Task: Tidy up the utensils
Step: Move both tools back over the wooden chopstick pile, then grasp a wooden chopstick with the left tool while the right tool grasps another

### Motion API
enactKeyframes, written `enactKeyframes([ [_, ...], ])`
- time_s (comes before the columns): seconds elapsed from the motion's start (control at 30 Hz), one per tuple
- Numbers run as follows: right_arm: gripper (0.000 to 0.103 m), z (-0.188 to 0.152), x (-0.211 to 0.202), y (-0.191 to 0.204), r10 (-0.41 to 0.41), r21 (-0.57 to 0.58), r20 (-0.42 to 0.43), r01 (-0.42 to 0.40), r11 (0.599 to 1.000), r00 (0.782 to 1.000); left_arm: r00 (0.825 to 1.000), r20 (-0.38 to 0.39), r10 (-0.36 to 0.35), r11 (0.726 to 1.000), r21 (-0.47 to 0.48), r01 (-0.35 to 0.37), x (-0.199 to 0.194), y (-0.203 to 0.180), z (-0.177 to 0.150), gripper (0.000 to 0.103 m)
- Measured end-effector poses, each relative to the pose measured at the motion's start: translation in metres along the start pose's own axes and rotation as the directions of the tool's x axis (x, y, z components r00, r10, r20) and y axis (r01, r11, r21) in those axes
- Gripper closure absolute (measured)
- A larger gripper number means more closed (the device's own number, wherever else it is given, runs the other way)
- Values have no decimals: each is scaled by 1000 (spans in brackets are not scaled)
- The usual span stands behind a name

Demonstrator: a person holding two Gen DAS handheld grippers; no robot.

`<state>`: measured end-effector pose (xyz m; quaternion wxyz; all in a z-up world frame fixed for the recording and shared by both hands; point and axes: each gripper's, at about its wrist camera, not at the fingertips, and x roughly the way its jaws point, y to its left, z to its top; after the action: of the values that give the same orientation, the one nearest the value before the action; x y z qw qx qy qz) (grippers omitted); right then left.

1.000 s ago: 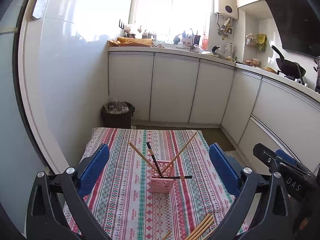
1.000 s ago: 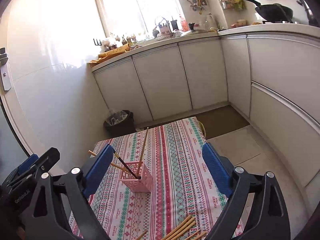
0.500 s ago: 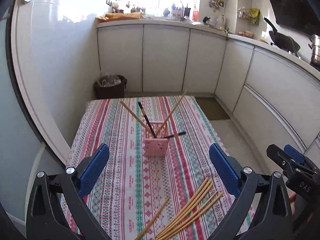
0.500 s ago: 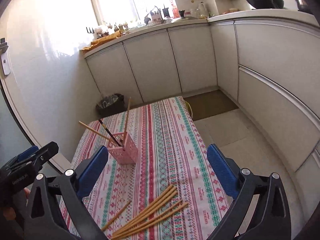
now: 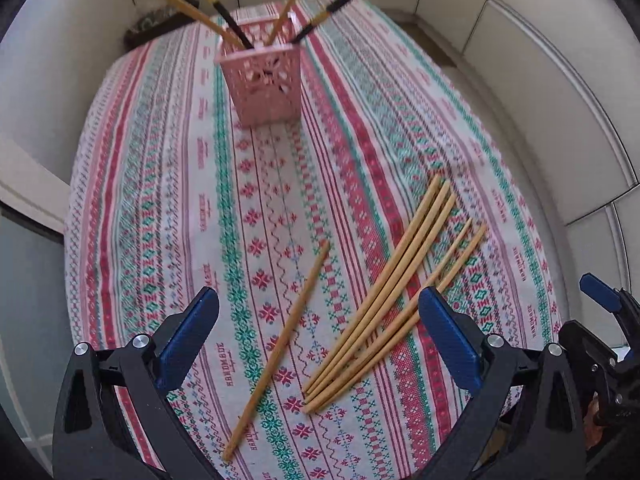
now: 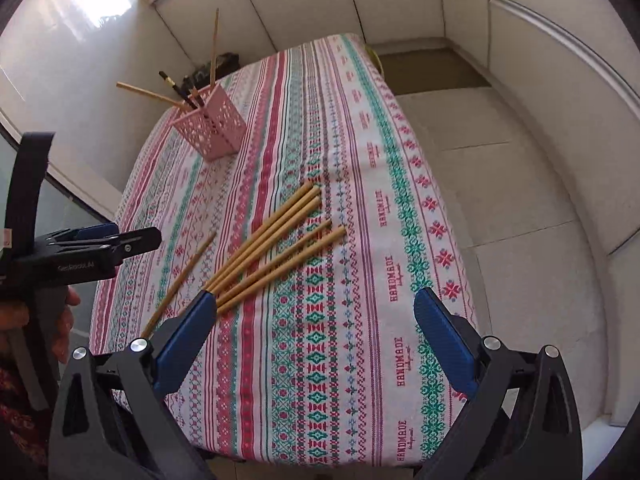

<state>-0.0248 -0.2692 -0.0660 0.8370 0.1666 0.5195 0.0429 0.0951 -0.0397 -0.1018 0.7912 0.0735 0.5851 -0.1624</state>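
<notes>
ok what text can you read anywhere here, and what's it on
"HANDMADE" – woven many times along the stripes of the tablecloth, with a small script line under each that is too fine to read.
"GenRobot.AI" – seemingly, small white print on the black body of the left tongs, seen from the right wrist.
A few faint marks on the right tongs body, seen from the left wrist: too blurred to read.
Pink basket and chopsticks: no text.

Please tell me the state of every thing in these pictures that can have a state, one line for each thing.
left gripper: open, holds nothing, above the table.
right gripper: open, holds nothing.
pink basket: upright, holds four chopsticks that lean outward.
bundle of five chopsticks: lies flat on the tablecloth, fanned slightly.
single chopstick: lies flat, apart from the bundle.
tablecloth: spread flat over the table.
</notes>
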Motion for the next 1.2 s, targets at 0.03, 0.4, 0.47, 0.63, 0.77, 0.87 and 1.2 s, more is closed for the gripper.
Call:
enactKeyframes([
  [0.03,7,-1,3,-1,2,1,-12,-2,1000,1000,999,-39,-10,1000,-5,10,10,2,1,7],
  [0.4,7,6,18,-21,44,112,-103,-33,993,994,975,-218,-36,999,-33,29,82,20,18,52],
  [0.47,7,8,21,-25,55,146,-112,-39,989,992,978,-206,-41,999,-26,37,82,19,19,63],
  [0.63,7,16,34,-31,70,234,-141,-36,972,987,982,-185,20,1000,7,-19,82,23,28,91],
  [0.77,9,22,52,-27,43,300,-186,15,954,982,989,-138,48,999,33,-43,77,26,18,95],
  [0.87,28,29,69,-20,46,339,-243,40,940,969,992,-119,35,999,24,-33,72,25,10,99],
  [1.2,72,44,104,-17,6,521,-328,175,835,945,999,-21,-48,998,-38,47,28,61,-7,99],
])
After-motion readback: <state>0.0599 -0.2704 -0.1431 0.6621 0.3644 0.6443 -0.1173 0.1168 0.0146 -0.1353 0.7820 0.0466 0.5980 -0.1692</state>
